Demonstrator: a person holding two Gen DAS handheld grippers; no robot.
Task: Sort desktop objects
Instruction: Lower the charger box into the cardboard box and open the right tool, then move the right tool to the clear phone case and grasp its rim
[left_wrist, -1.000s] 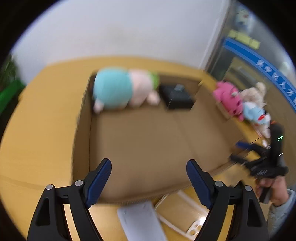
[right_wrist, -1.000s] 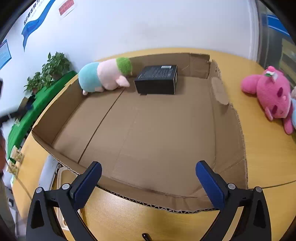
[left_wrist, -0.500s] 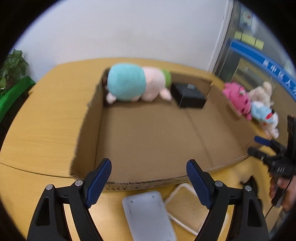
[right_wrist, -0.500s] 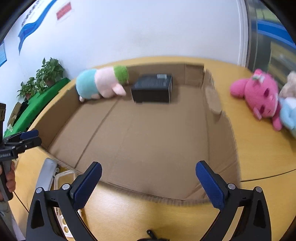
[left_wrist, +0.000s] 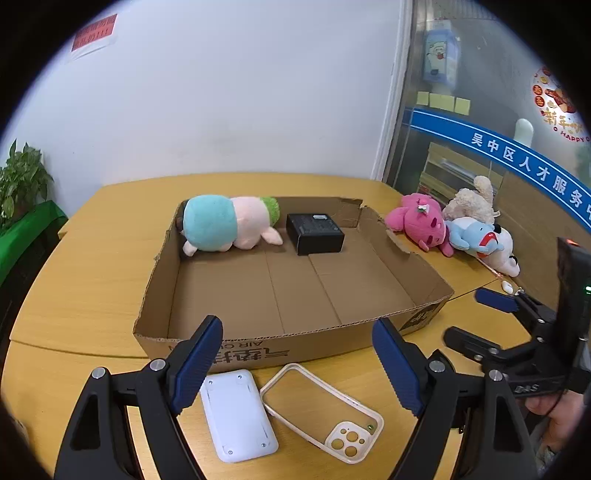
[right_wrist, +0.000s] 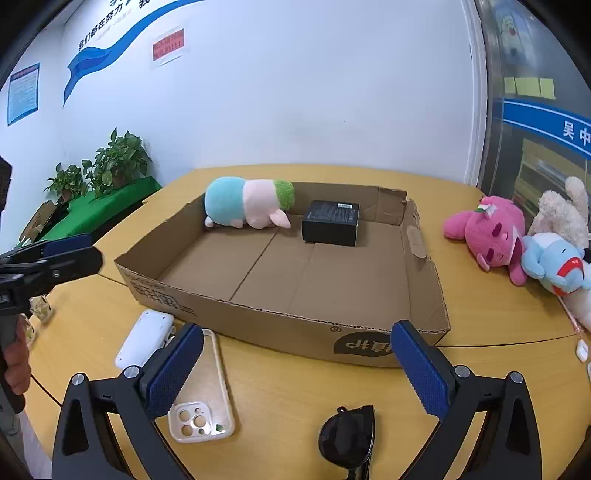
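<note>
Both tools hang over the near edge of the counter (left_wrist: 92, 266), each empty with its blue pads spread wide: the left tool (left_wrist: 295, 365) low in the left wrist view, the right tool (right_wrist: 295, 369) low in the right wrist view. Neither touches anything.

The cardboard box (left_wrist: 207, 343) fills mid-frame and looks like the sorting bin. A pastel plush (left_wrist: 225, 227) and a black box (left_wrist: 314, 238) already lie against its far wall, probably pushed back to leave floor free.

Still outside, at the bottom of frame just before the box front, lie a white power bank (left_wrist: 236, 417) and a clear phone case (left_wrist: 321, 410), side by side. Dark sunglasses (right_wrist: 347, 439) sit at the bottom of the right view. A pink plush (right_wrist: 487, 232), a blue plush (right_wrist: 554, 266) and a beige plush (right_wrist: 565, 210) heap together at right, beside the box.
</note>
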